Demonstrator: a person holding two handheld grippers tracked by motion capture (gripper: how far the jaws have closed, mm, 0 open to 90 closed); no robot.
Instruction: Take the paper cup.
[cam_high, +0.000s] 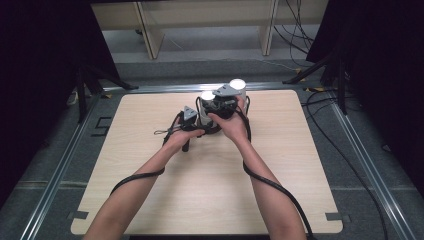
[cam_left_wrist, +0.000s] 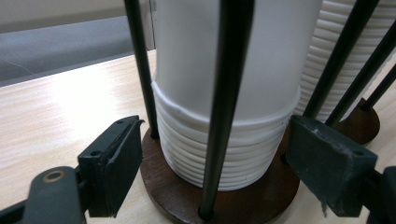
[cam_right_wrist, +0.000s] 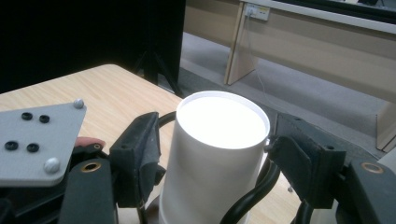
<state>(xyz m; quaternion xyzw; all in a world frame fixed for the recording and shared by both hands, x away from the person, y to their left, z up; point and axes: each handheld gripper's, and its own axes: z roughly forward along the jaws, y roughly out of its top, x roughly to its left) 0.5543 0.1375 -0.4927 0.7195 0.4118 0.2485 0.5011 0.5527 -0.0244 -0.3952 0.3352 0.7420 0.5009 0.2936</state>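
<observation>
The work in hand appears to be pulling one paper cup off a nested stack held in a wire cup holder. The holder's round wooden base (cam_left_wrist: 219, 196) sits on the table (cam_high: 150, 200) toward its far middle, and serves here as the landmark.

Left gripper (cam_left_wrist: 210, 170): low, level with the base, one jaw on either side of it. The pads stand apart from wood and cups, so it is released, not gripping. Judgement: it is set there to pin the base so the holder does not lift with the cup.

Cup stack (cam_left_wrist: 219, 140): upside down on the base, rims ringed at the bottom, fenced by black upright rods (cam_left_wrist: 229, 93) (these keep the stack from tipping).

Right gripper (cam_right_wrist: 212, 154): above the base, at the top of the stack, jaws bracketing the top cup (cam_right_wrist: 219, 140). The pads sit at the cup wall; whether they actually press cannot be told. A second stack (cam_high: 236, 86) stands just behind the base.
</observation>
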